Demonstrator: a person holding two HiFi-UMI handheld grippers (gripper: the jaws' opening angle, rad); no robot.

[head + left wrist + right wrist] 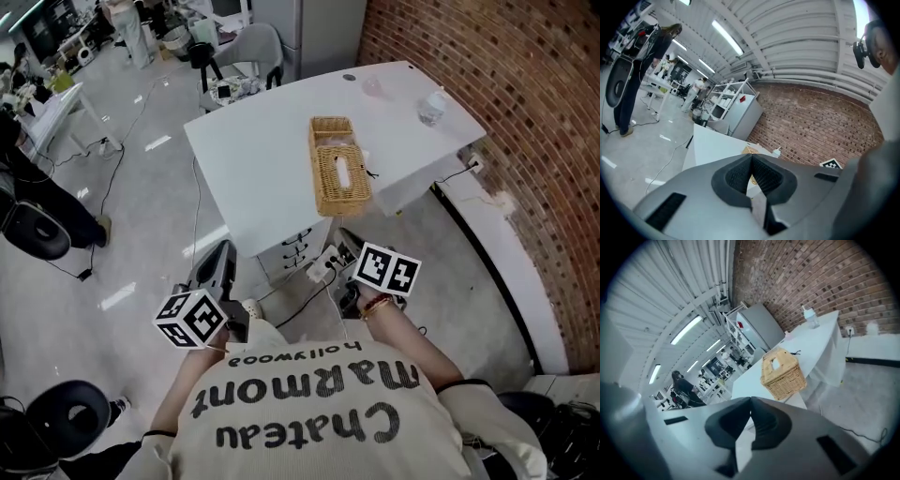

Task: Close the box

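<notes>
A wicker box [341, 180] with a slot in its top stands near the front edge of the white table [262, 159]; a second wicker part [331, 130] lies just behind it. The right gripper view shows the wicker box [783, 373] ahead, well beyond the jaws. My left gripper [221, 262] and right gripper [351, 246] hang below the table's front edge, close to the person's body and apart from the box. The jaws of the left gripper [751, 157] meet with nothing between them, and so do those of the right gripper [751, 400].
A clear bottle [431, 106] and a small pinkish thing [373, 86] stand at the table's far end. White drawers [295, 249] and cables sit under the table. A brick wall [525, 112] runs along the right. A black stool [70, 412] is at lower left.
</notes>
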